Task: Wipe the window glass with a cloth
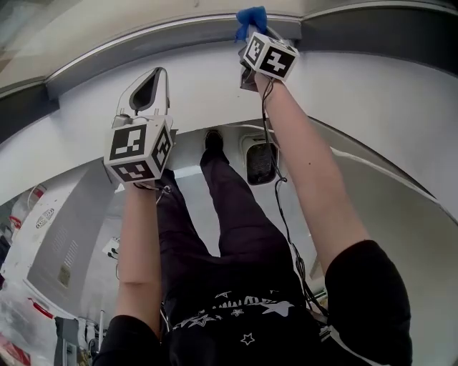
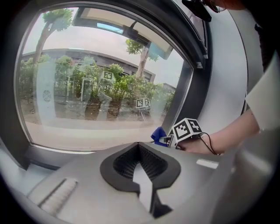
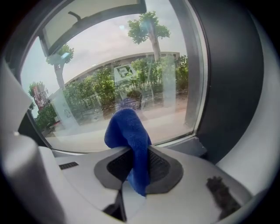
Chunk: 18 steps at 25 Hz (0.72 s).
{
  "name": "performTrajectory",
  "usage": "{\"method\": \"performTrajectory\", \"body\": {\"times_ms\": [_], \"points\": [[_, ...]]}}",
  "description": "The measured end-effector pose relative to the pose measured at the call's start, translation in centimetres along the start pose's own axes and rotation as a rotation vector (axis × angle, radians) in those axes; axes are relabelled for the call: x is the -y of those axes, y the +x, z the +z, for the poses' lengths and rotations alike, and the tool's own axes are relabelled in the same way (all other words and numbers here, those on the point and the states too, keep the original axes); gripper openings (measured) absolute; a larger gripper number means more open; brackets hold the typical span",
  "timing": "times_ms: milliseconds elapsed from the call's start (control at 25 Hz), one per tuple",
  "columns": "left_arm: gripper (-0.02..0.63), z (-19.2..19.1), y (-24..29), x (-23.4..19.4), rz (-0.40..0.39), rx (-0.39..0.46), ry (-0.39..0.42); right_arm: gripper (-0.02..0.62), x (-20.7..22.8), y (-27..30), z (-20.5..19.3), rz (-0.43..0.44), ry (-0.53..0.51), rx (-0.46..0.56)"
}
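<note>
The window glass [image 2: 100, 87] fills the left gripper view and also the right gripper view [image 3: 131, 78]; trees and a building show through it. My right gripper [image 3: 133, 151] is shut on a blue cloth [image 3: 130, 135], which droops over the jaws close to the lower right part of the pane. In the head view that gripper [image 1: 250, 30] reaches up to the grey window frame [image 1: 172, 32], with the cloth [image 1: 252, 16] at its tip. My left gripper [image 1: 162, 71] is lower and to the left, shut with nothing in it [image 2: 138, 144]. From there I see the right gripper [image 2: 186, 130] and the cloth [image 2: 158, 134].
A dark pillar [image 3: 232, 87] borders the pane on the right. White wall [image 1: 372, 93] runs below the frame. A black cable [image 1: 283, 207] hangs from the right gripper along the arm. The person's legs and a dark tray-like object [image 1: 261, 161] are on the floor below.
</note>
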<state>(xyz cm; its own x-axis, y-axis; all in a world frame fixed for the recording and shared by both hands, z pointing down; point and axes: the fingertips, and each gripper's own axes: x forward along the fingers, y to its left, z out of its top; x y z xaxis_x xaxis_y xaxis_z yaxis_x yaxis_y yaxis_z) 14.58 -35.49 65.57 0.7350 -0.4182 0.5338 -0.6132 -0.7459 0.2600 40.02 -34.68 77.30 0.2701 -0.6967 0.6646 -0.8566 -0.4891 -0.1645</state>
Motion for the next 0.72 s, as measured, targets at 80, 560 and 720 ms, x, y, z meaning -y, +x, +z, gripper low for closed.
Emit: {"method": "performTrajectory", "body": {"times_ms": [80,560,720], "points": [[0.009,0.6,1.8,1.9,-0.021,-0.003,0.016,0.075,2.7,-0.2,0.3,-0.02,0.018,0.003],[0.009,2.9,8.9,11.6,-0.126,-0.012,0.092,0.074,12.9,-2.2,1.9,-0.073,0.099,0.037],[0.009,3.1,8.8,13.4,-0.149,-0.017,0.111,0.075,12.8,-3.2,1.4,-0.06,0.103,0.029]]}}
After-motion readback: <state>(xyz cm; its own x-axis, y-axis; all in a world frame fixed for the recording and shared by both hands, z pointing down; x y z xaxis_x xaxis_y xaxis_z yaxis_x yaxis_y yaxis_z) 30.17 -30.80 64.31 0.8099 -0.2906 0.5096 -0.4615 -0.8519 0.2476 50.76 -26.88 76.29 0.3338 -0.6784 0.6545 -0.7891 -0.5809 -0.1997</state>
